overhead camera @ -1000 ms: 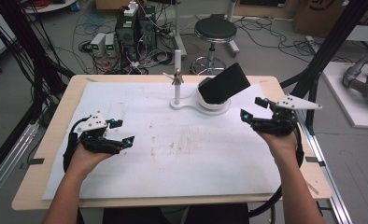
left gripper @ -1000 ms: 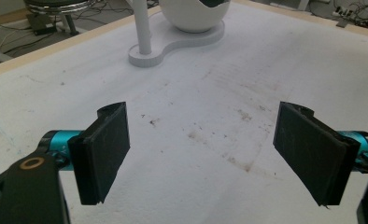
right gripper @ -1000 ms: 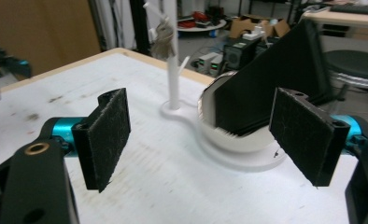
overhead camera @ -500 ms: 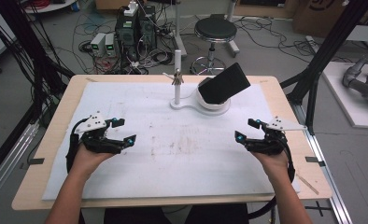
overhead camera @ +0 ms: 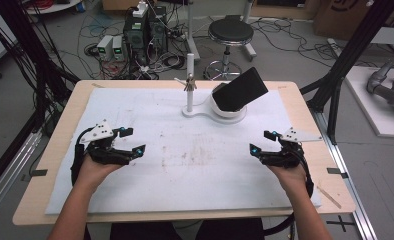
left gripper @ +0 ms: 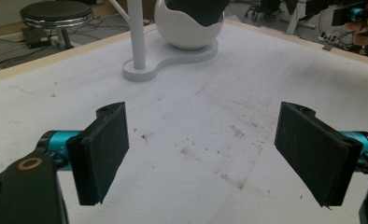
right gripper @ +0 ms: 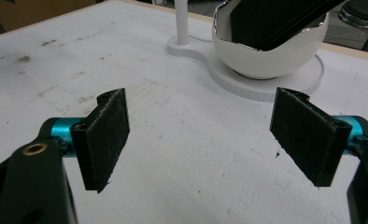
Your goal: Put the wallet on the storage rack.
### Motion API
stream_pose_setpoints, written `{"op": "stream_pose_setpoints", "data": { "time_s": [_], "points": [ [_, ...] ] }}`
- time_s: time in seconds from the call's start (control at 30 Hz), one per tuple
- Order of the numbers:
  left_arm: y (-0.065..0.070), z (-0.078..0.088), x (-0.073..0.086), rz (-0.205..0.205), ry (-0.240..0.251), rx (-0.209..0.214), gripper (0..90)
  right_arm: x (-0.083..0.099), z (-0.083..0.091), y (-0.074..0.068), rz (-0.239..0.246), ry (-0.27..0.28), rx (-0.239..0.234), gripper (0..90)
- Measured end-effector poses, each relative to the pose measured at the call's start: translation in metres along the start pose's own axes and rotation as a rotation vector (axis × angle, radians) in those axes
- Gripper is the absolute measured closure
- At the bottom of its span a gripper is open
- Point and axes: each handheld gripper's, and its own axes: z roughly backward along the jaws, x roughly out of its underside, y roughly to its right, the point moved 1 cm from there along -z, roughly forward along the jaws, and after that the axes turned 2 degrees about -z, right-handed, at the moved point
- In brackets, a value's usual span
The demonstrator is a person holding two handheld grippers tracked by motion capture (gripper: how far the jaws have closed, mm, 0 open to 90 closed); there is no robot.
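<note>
1. The left hand-held gripper (overhead camera: 134, 142) rests low on the white mat (overhead camera: 195, 160) at the near left, jaws wide apart and holding nothing; the right hand-held gripper (overhead camera: 263, 144) sits likewise at the near right, jaws spread and empty
2. Between them lies a bare, smudged stretch of mat; nothing stands in the way of either hand-held gripper going forward
3. The things nearest ahead are at the far middle of the surface (overhead camera: 60, 150): a black slab, seemingly a phone or tablet (overhead camera: 241, 89), leaning tilted in a white egg-shaped cup (right gripper: 271, 56) on a flat white base (left gripper: 173, 58)
4. Risk, as I judge it: the slab only leans in the cup, so a push from one side could tip it out or slide it off the rim; a pinch on its smooth face might slip
5. Just left of the cup a thin white post (overhead camera: 189, 82) rises from the same base; a left-side approach could knock it and drag the whole stand
6. Beyond the surface stand a stool (overhead camera: 230, 31) and cabled boxes on the floor, well clear
</note>
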Motion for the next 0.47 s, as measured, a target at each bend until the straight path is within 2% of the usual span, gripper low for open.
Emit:
{"op": "stream_pose_setpoints", "data": {
  "time_s": [0.47],
  "points": [
    [-0.0034, 0.0026, 0.0014, 0.009, -0.003, -0.007, 17.8, 0.0002, -0.0001, 0.0015, -0.001, 0.006, 0.004, 20.1]
  ]
}}
